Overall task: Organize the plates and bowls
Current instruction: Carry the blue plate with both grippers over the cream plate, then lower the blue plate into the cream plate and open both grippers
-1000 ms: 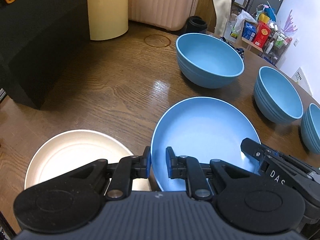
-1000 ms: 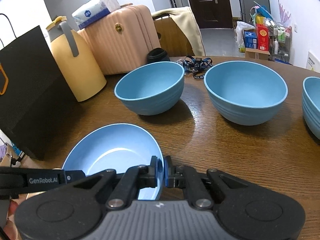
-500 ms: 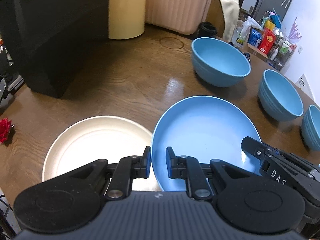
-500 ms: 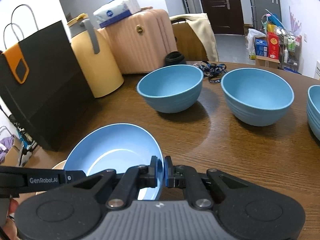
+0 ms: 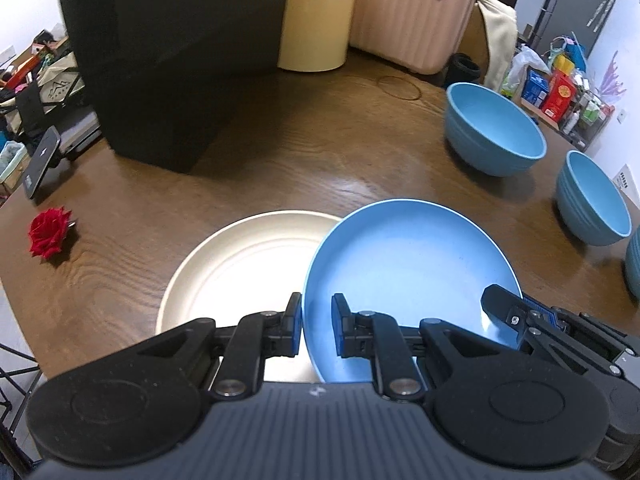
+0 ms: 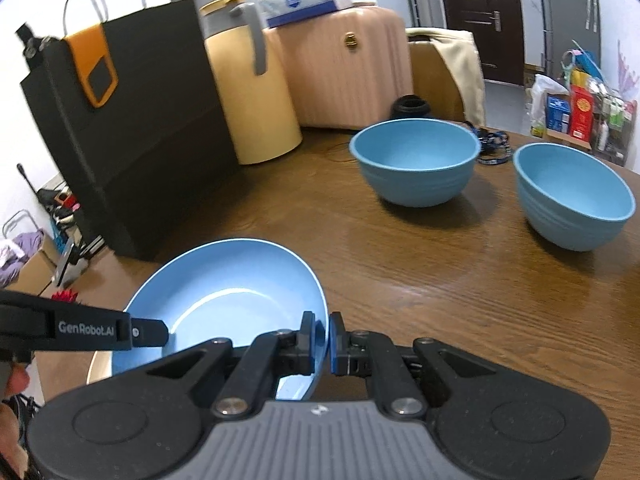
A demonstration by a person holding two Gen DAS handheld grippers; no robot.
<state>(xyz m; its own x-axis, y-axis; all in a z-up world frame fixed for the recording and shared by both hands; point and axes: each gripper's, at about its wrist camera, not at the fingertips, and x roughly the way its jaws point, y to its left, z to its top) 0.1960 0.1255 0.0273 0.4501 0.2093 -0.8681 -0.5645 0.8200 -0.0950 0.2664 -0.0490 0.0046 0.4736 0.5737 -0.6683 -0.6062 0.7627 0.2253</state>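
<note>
A blue plate [image 5: 412, 264] is held above the wooden table, its left edge over a cream plate [image 5: 244, 264] that lies flat. My left gripper [image 5: 317, 326] is shut on the blue plate's near-left rim. My right gripper [image 6: 321, 340] is shut on the plate's right rim [image 6: 320, 320]; it also shows in the left wrist view [image 5: 516, 316]. Two blue bowls [image 6: 416, 160] [image 6: 572, 196] stand upright further back on the table. A third bowl's edge [image 5: 634, 264] shows at the far right.
A black paper bag [image 6: 128, 120], a yellow jug [image 6: 252, 88] and a pink suitcase [image 6: 344, 68] stand along the back of the table. A red rose [image 5: 50, 232] lies near the left edge. A lanyard [image 6: 494, 148] lies behind the bowls.
Both grippers have carried the blue plate leftward; it now overlaps the cream plate's right side. The rose and left table edge have come into view.
</note>
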